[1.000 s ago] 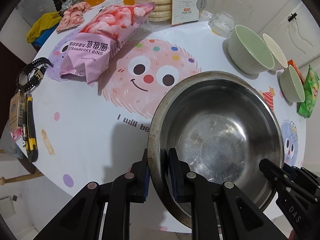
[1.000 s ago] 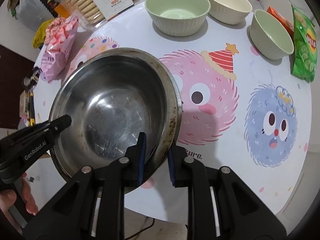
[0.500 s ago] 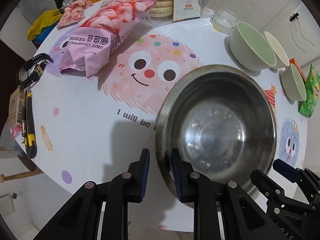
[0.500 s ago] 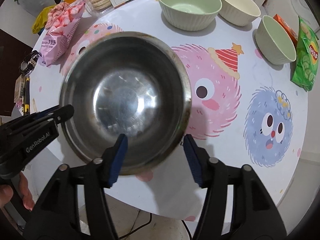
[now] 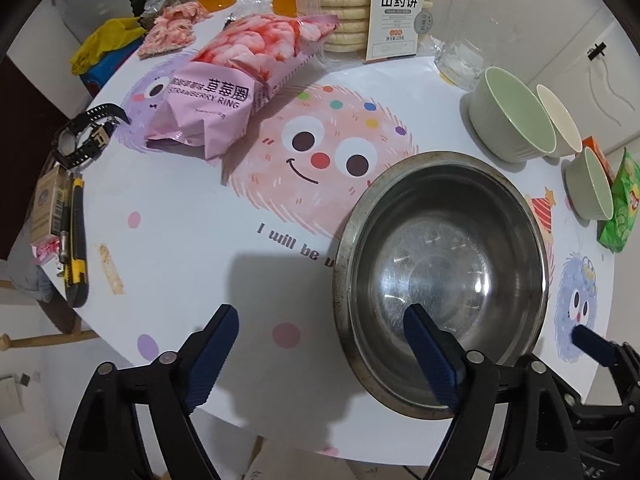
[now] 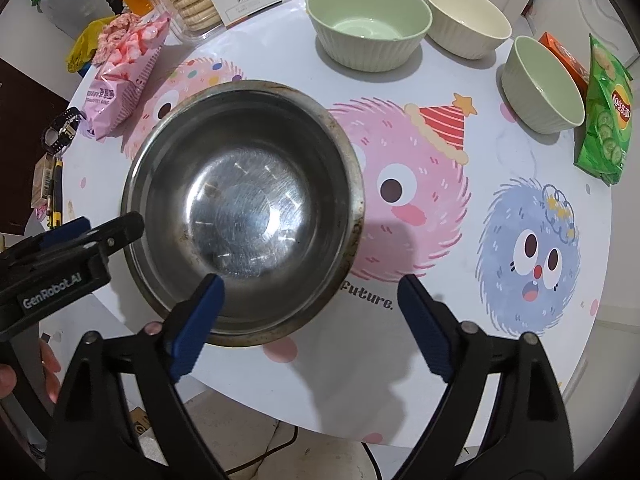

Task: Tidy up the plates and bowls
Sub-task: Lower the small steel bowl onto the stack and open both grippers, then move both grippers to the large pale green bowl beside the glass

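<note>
A large steel bowl [image 5: 440, 280] [image 6: 244, 208] sits flat on the cartoon-print table [image 5: 180, 220], near its front edge. My left gripper [image 5: 320, 320] hangs over the bowl's left rim with its jaws opening wide. One finger is above the bowl's inside, the other above the table, and neither pad touches the rim. My right gripper [image 6: 310, 284] straddles the bowl's near right rim the same way, jaws opening, pads clear of the metal. At the far side stand a big green bowl [image 6: 368, 28], a cream bowl [image 6: 464, 20] and a small green bowl [image 6: 540, 88].
A pink strawberry-ring bag [image 5: 224, 92] and a biscuit box [image 5: 400, 8] lie at the back left. A green chip bag [image 6: 604, 120] lies at the right edge. A watch [image 5: 80, 136] and a utility knife [image 5: 76, 248] sit at the left edge.
Both grippers were shut on the steel bowl's rim with the bowl tilted. Both have let go and spread their jaws, and the bowl now rests flat on the table.
</note>
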Demonstrator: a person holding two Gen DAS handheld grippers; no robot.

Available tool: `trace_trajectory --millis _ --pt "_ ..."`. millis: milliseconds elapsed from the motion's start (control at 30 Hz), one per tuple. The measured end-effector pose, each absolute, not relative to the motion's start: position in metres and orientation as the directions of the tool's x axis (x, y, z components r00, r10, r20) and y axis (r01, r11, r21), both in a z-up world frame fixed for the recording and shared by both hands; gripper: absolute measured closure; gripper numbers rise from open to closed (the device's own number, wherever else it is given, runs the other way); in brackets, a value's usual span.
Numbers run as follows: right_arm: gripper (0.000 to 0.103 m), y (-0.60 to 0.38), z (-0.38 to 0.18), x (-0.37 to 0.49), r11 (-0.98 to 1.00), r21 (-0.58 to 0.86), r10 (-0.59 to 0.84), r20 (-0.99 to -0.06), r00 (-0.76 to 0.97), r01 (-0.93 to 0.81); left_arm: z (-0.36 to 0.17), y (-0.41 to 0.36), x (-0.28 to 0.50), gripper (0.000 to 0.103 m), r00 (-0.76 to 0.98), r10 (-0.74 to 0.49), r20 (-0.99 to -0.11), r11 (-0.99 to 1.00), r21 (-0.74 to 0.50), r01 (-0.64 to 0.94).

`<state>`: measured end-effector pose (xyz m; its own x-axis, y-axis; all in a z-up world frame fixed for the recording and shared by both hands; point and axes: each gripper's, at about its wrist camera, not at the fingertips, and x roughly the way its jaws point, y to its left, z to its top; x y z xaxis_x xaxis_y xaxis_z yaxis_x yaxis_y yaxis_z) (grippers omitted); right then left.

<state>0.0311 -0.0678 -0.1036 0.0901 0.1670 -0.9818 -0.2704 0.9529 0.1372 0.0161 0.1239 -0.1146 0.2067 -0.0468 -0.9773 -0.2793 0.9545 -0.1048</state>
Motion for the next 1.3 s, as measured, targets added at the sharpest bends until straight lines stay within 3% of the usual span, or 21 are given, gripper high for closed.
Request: trace_trajectory --millis 33,133,767,1300 --pt "0.000 -0.070 -0.102 0.031 0.953 0.138 0.169 -0.981 0.096 -0.270 -0.114 0.124 0.016 0.011 0.209 -0.046 -0.977 0.954 -0.105 -0.282" --pt "0.000 -0.077 -0.098 0.031 0.953 0.139 0.172 -0.980 0.103 -0.269 -0.109 0.123 0.014 0.000 0.222 -0.029 -0.975 0.950 -0.096 -0.298" --pt "0.000 -0.161 -0.082 0.045 0.957 0.249 0.271 -0.951 0.150 -0.150 -0.076 0.063 0.036 0.000 0.287 -0.017 -0.958 0.963 -0.093 -0.251" --pt "0.000 -0.188 -0.076 0.115 0.899 0.433 0.418 -0.893 0.167 0.065 -0.065 0.036 0.130 0.000 0.256 -0.054 -0.965 0.986 -0.092 -0.141"
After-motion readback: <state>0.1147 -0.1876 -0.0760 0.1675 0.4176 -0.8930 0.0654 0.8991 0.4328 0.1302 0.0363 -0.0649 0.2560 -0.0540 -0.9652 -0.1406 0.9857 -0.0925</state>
